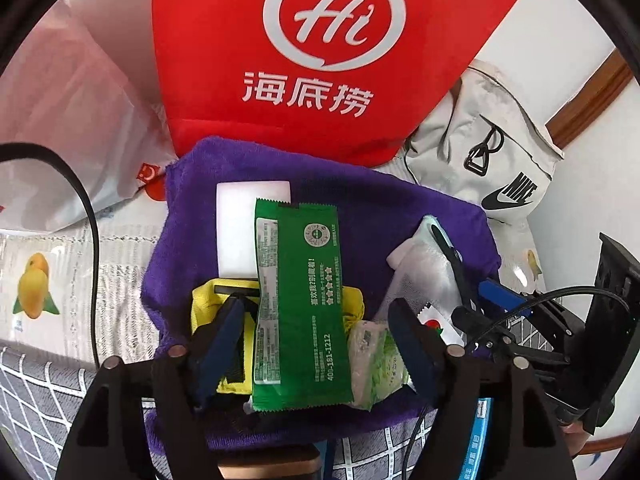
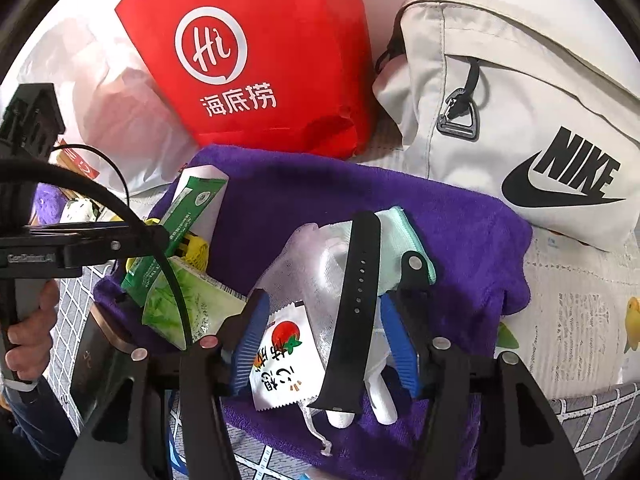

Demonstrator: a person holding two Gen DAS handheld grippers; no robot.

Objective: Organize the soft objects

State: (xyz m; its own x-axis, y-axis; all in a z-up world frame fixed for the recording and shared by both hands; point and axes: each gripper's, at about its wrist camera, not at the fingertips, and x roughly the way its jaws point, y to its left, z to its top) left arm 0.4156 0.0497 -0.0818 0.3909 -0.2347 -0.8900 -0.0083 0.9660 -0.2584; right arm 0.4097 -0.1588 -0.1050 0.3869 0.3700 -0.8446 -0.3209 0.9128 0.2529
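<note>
Spread across the middle of the desk, a purple towel (image 1: 400,208) carries every small item. Leftmost on it lies a yellow pouch (image 1: 206,300), with a white block (image 1: 236,232) just beyond. A long green sachet (image 1: 304,300) lies across both, and a pale green tissue pack (image 1: 376,356) touches its right edge. The left hand-held gripper (image 1: 312,344) stands released, its blue pads apart on either side of the sachet and tissue pack, pressing neither.

Further right, a white mesh drawstring bag (image 2: 316,264) lies under a black watch strap (image 2: 352,308), beside a strawberry-printed sachet (image 2: 280,360) and a mint ribbon (image 2: 400,236). The right hand-held gripper (image 2: 324,340) is likewise released, pads flanking this pile without gripping it.

Behind the towel stand a red paper bag (image 1: 304,60) and, rightmost, a grey Nike backpack (image 2: 520,100).
</note>
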